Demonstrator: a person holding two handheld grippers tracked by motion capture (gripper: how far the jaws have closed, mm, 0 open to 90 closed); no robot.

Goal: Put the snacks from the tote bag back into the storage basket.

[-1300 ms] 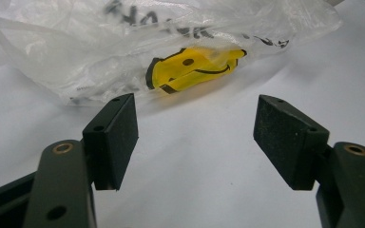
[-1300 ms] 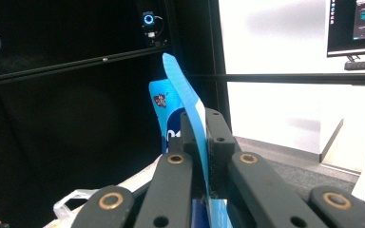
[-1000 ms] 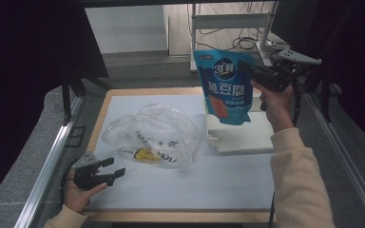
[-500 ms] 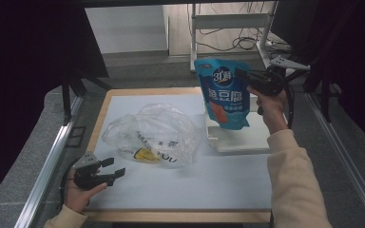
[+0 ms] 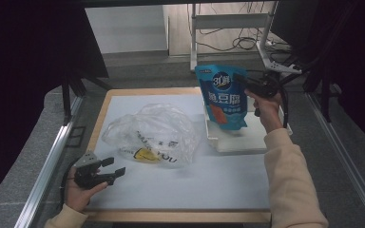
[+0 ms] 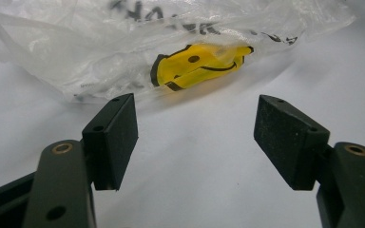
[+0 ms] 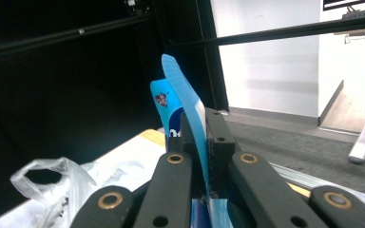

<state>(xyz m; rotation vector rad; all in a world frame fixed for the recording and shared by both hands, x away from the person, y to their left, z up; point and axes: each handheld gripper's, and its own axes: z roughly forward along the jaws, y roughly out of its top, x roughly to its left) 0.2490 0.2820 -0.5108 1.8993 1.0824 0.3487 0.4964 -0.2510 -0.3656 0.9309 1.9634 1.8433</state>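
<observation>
Pinching blue pouch [image 5: 224, 97] edge: right gripper [image 5: 247, 84] | pouch hangs, seemingly above white tray [image 5: 247, 142] | left gripper [image 5: 110, 173] spread, empty

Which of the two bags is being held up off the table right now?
The blue snack pouch, pinched upright at its edge by the right gripper above the white tray. The clear plastic bag lies crumpled on the table.
</observation>
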